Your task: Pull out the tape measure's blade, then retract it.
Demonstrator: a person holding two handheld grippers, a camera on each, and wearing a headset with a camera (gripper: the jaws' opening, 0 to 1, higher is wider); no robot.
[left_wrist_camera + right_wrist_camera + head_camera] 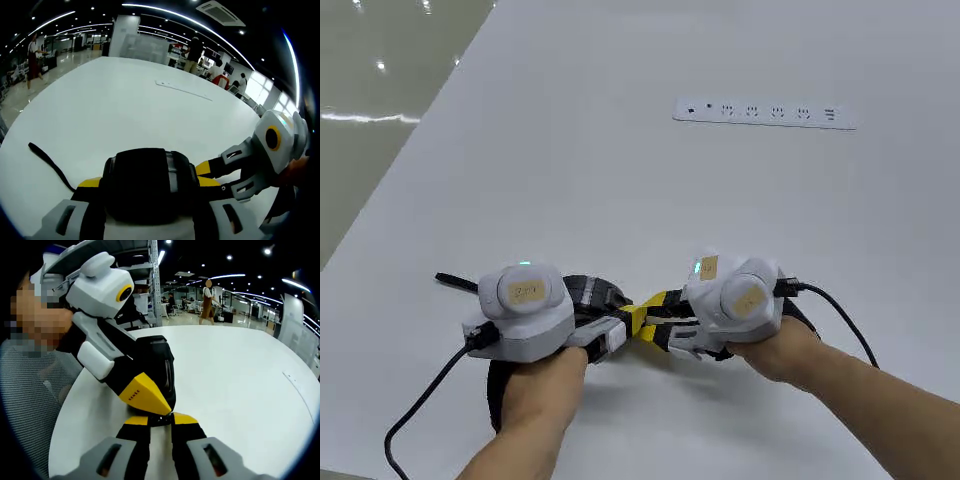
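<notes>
- Tape measure (pixel 592 293): black case, standing on the white bench (pixel 620 180) close to its near edge, nearer the left edge than the right. No drawn-out blade can be made out.
- Black wrist strap (pixel 455 282) trails from the case flat on the bench towards the left edge.
- Left gripper (pixel 147 195): jaws clamp the case from both sides, yellow tips just past it. Held in the left hand (pixel 535 385).
- Right gripper (pixel 160 420): jaws narrow, yellow tips pinching a small dark part at the case's lower front. Too small to tell whether it is the blade's end hook. Held in the right hand (pixel 775 350).
- The two grippers point at each other, with their tips almost touching.
- A black cable (pixel 420 400) runs from the left gripper towards the near edge.
- White power strip (pixel 765 112) lies flat towards the far edge, well apart from the tape measure.
</notes>
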